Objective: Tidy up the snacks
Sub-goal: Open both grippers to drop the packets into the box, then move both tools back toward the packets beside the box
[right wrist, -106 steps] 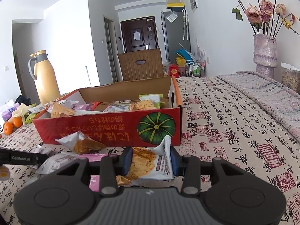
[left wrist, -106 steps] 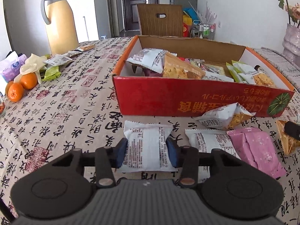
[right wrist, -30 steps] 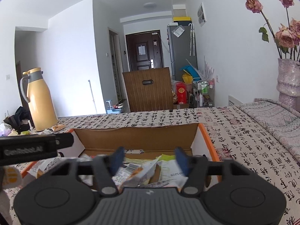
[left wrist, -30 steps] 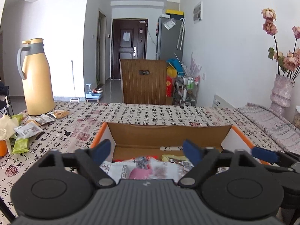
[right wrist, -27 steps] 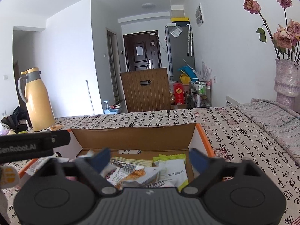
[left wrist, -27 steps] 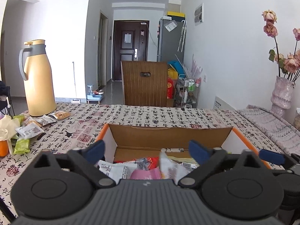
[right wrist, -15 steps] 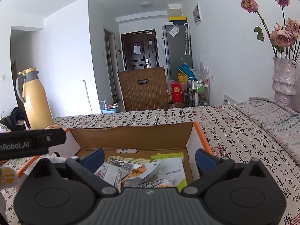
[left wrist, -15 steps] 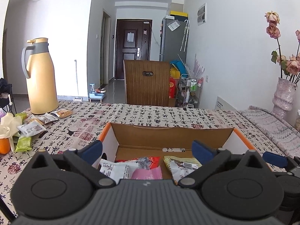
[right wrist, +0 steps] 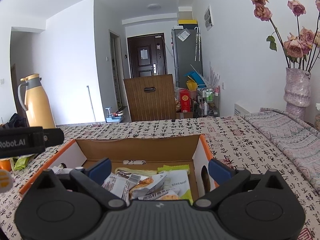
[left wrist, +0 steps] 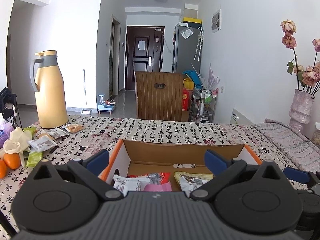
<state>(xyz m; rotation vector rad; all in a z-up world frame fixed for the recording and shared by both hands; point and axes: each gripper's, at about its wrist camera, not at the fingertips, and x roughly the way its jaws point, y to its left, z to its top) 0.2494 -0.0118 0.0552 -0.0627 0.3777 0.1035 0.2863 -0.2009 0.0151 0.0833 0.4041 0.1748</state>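
Both grippers hang over the box (left wrist: 183, 150), each with its jaws spread wide and nothing between them. The left gripper (left wrist: 157, 160) looks down the box's length; its blue pads (left wrist: 98, 159) sit well apart, one over the orange left rim, the other over the inner right side. Below it, inside the box, lie a white packet (left wrist: 128, 185), a pink packet (left wrist: 157, 187) and a silver-and-yellow packet (left wrist: 193, 180), close together on the cardboard floor, with a red wrapper (left wrist: 160, 175) just behind them.

The right gripper (right wrist: 159, 170) is likewise empty — pads apart over the box's right half. Under it is a loose heap of snacks (right wrist: 148, 184): white wrappers, one with orange crackers showing, and green-edged packets (right wrist: 173, 168) toward the back wall. The left tool's black body (right wrist: 26, 141) crosses the left edge of the right wrist view.

The box stands on a table (left wrist: 170, 129) covered in a calligraphy-print cloth. Off to the left (well apart from the box) are a yellow flask (left wrist: 51, 92), a few more packets (left wrist: 43, 143) and oranges (left wrist: 12, 160). A wooden chair (left wrist: 159, 96) stands at the far edge, and a vase (right wrist: 297, 90) of dried roses at the right — its base is hidden.
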